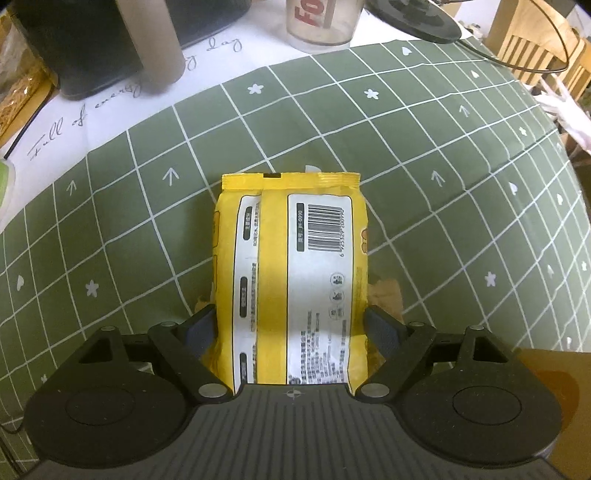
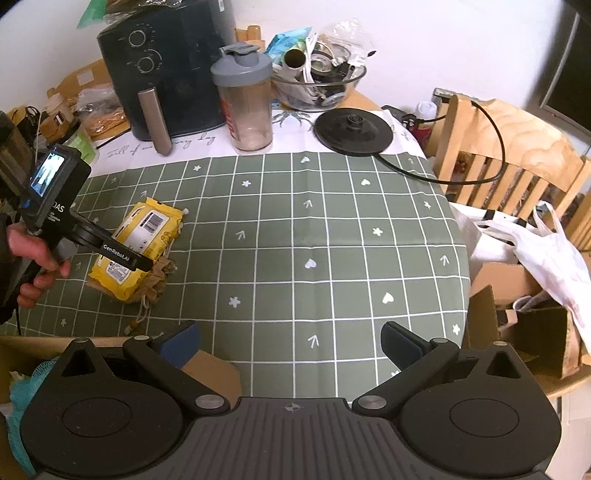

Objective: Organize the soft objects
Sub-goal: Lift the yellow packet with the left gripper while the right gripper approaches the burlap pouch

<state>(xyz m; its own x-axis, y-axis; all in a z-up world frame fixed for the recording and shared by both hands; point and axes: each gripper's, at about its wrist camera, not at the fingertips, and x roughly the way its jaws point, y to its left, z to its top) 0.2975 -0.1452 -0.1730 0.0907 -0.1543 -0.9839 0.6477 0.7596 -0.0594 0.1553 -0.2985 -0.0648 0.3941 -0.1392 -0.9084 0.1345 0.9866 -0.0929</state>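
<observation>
green checked cloth [image 2: 332, 236] is lying bare across the middle and right; air fryer [image 2: 166, 70], shaker bottle [image 2: 245, 107] and kettle base [image 2: 352, 129] are crowding the far edge.

The left gripper [image 1: 291, 325] is pointing down over a yellow wipes pack [image 1: 291, 280] lying barcode-side up on the green checked tablecloth [image 1: 406, 147]. Its pads [image 1: 382, 326] are sitting at either side of the pack — whether they are pressing on it is unclear. A crumpled brown paper bag [image 1: 388, 295] is peeking out beside the pack, and a clear shaker bottle [image 1: 321, 22] is standing beyond the cloth — next to a dark air fryer [image 1: 122, 37].
</observation>
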